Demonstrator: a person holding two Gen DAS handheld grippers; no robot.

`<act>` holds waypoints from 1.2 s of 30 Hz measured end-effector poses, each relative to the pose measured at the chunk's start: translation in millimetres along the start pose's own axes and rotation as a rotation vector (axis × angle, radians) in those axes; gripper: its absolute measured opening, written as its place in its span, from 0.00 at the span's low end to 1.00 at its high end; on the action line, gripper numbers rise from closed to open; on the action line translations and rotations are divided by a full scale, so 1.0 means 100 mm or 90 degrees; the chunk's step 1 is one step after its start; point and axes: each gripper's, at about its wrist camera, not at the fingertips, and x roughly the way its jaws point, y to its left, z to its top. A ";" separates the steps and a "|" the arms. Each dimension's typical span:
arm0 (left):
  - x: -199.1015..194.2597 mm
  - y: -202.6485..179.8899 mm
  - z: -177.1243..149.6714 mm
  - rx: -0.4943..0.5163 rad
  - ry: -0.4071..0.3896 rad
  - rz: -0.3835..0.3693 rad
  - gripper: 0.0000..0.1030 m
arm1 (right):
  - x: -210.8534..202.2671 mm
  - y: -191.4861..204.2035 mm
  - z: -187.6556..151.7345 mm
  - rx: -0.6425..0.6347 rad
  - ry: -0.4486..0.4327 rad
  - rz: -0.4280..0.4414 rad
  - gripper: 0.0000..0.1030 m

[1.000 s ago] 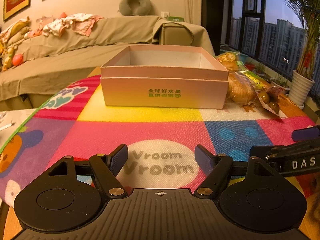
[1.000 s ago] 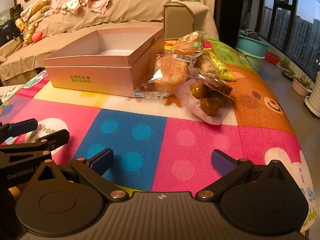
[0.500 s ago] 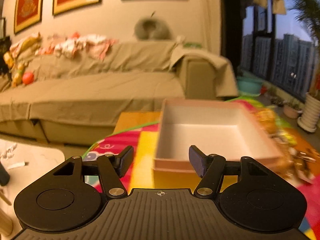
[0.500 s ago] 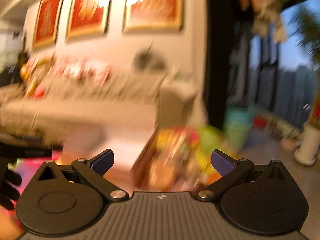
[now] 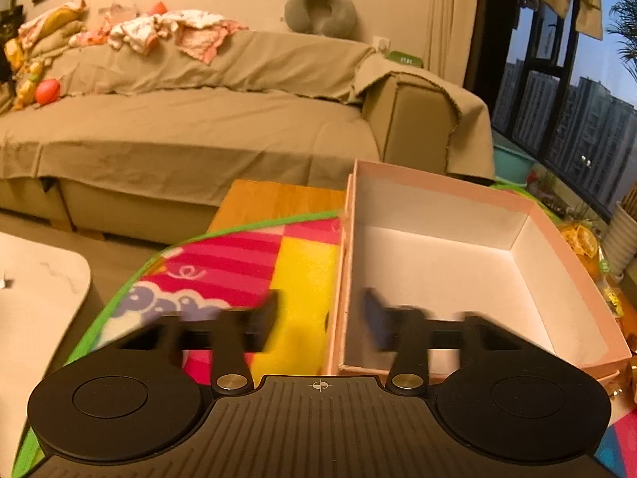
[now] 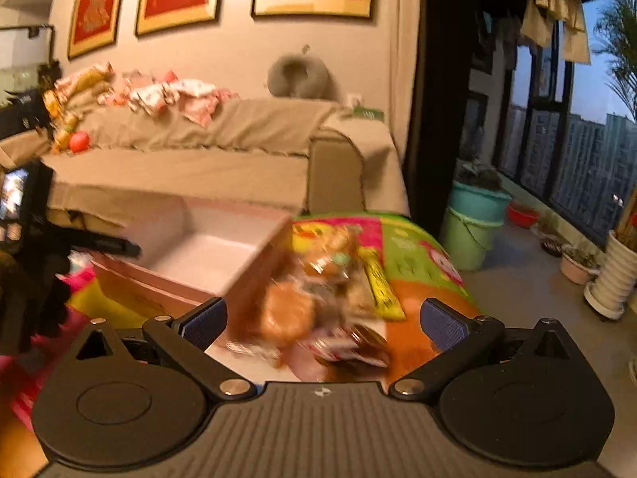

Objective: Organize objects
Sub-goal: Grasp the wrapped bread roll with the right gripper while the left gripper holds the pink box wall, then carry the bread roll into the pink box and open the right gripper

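An open, empty pink box point(image 5: 469, 255) stands on the colourful play mat point(image 5: 290, 263); it also shows in the right wrist view point(image 6: 207, 247). My left gripper point(image 5: 318, 324) is open and empty, with the box's left wall between its blurred fingers. A pile of wrapped snacks point(image 6: 318, 310), blurred, lies right of the box: a round bun pack, a bag of brown chestnuts, a yellow packet. My right gripper point(image 6: 324, 322) is wide open and empty, above the near side of the pile.
A covered sofa point(image 5: 199, 119) with clothes and a grey neck pillow point(image 5: 320, 10) stands behind the table. Green buckets point(image 6: 473, 231) and plant pots point(image 6: 613, 271) stand on the floor at the right by the window. The left gripper shows at the left edge point(image 6: 99, 241).
Both grippers have risen from the mat and moved forward, the left to the box's left wall and the right over the snacks. The left fingers are still moving.
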 end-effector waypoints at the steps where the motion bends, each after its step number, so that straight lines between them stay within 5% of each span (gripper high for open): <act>1: -0.03 -0.02 -0.01 0.004 0.000 -0.003 0.20 | 0.04 -0.02 -0.02 0.002 0.013 -0.002 0.98; 7: -0.22 -0.08 -0.17 -0.013 -0.040 0.022 0.10 | 0.37 -0.03 -0.05 -0.007 0.072 0.013 0.82; 14: -0.21 0.08 -0.15 -0.043 -0.042 -0.036 0.13 | 1.07 0.04 0.24 0.048 0.131 0.066 0.71; 20: -0.18 0.11 -0.17 -0.036 -0.054 -0.054 0.14 | 1.72 0.02 0.26 0.125 0.235 0.117 0.62; 22: -0.17 0.13 -0.16 -0.041 -0.047 -0.062 0.14 | 1.68 0.02 0.27 0.126 0.245 0.119 0.54; 28: -0.18 0.11 -0.16 -0.026 -0.035 -0.063 0.14 | 1.04 0.11 0.45 0.067 0.200 0.083 0.51; 36: -0.17 0.11 -0.16 -0.022 -0.028 -0.062 0.14 | 0.23 0.36 1.33 0.048 0.076 0.114 0.51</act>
